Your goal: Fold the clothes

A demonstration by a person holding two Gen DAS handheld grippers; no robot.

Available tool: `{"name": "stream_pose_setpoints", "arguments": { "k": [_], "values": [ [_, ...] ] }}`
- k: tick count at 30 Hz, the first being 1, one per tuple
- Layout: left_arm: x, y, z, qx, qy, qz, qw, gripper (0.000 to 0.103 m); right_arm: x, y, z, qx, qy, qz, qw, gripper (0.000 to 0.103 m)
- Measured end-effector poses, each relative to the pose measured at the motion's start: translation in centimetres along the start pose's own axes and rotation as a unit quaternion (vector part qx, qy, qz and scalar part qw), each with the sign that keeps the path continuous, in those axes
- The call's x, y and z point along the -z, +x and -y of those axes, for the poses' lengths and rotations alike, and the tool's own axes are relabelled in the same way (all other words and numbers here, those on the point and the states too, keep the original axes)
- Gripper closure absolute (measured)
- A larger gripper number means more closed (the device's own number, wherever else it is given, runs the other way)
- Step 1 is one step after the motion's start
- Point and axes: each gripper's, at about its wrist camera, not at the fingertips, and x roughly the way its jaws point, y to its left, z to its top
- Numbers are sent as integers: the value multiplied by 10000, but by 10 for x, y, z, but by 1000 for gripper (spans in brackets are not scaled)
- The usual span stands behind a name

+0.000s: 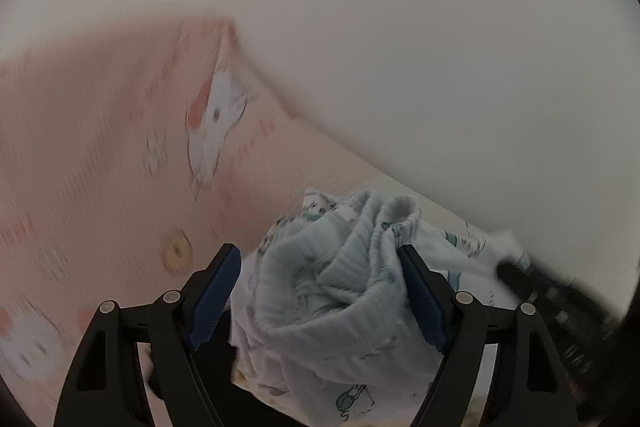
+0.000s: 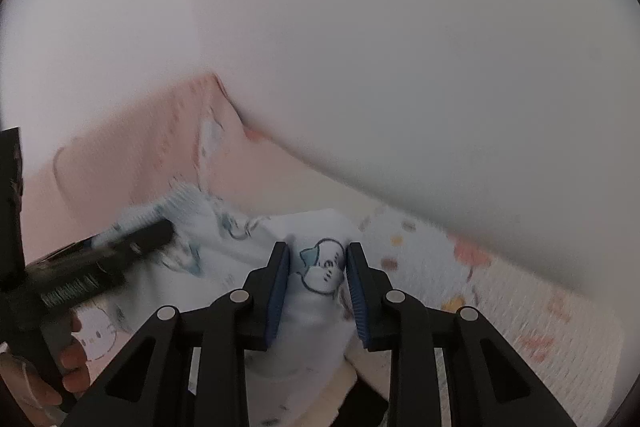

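In the left wrist view, the left gripper [image 1: 320, 291] is spread wide around a bunched pale-blue printed garment [image 1: 332, 291] on the pink cartoon sheet [image 1: 100, 167] — not clamped. In the right wrist view, the right gripper [image 2: 318, 291] is closed on the garment's white printed fold [image 2: 322, 263]; gathering seems underway, and a firm left-side pinch is called for next.

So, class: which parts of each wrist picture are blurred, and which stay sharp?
Left wrist view: the pink sheet is smeared, while the left tongs and the bunched pale garment stay fairly sharp. Right wrist view: the right tongs and the cat print are crisp; the other tongs at the left are streaked.
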Motion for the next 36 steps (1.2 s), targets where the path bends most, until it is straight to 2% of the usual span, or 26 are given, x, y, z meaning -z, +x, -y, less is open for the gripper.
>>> {"name": "stream_pose_setpoints", "arguments": {
  "k": [2, 4, 8, 10, 11, 12, 15, 21, 24, 28, 31, 36],
  "values": [
    [6, 8, -14, 130, -354, -111, 9992, 22, 0, 14, 3, -68, 159, -210, 9996, 75],
    [14, 13, -20, 157, -410, -118, 9990, 22, 0, 19, 1, -59, 68, -331, 9994, 75],
    [16, 3, -26, 377, -686, 9, 9969, 22, 1, 17, -11, 151, -318, -140, 9993, 74],
    [12, -8, -29, 557, -963, 69, 9938, 22, 0, 9, -12, 225, -313, 15, 9993, 55],
    [10, -15, -31, 658, -1108, 106, 9916, 22, -1, -1, -11, 217, -265, 91, 9994, 34],
    [8, -24, -31, 749, -1226, 195, 9894, 22, -2, -12, -9, 202, -215, 166, 9994, 26],
    [0, -63, -25, 782, -1257, 483, 9878, 22, -5, -41, -12, 124, -274, 283, 9991, 26],
    [-1, -143, 1, 522, -667, 584, 9947, 22, -9, -102, -35, 167, -683, 306, 9971, 25],
    [17, -180, 4, 295, -568, 549, 9964, 22, -8, -125, -52, 23, -632, 418, 9971, 25],
    [48, -220, 0, 222, -602, 521, 9966, 22, 5, -168, -72, -166, -671, 494, 9964, 25],
    [65, -243, -5, 101, -553, 526, 9970, 22, 16, -200, -86, -256, -806, 623, 9945, 18],
    [84, -277, -3, -344, -202, 719, 9966, 22, 28, -237, -102, -308, -1057, 724, 9913, 16]
  ]
}}
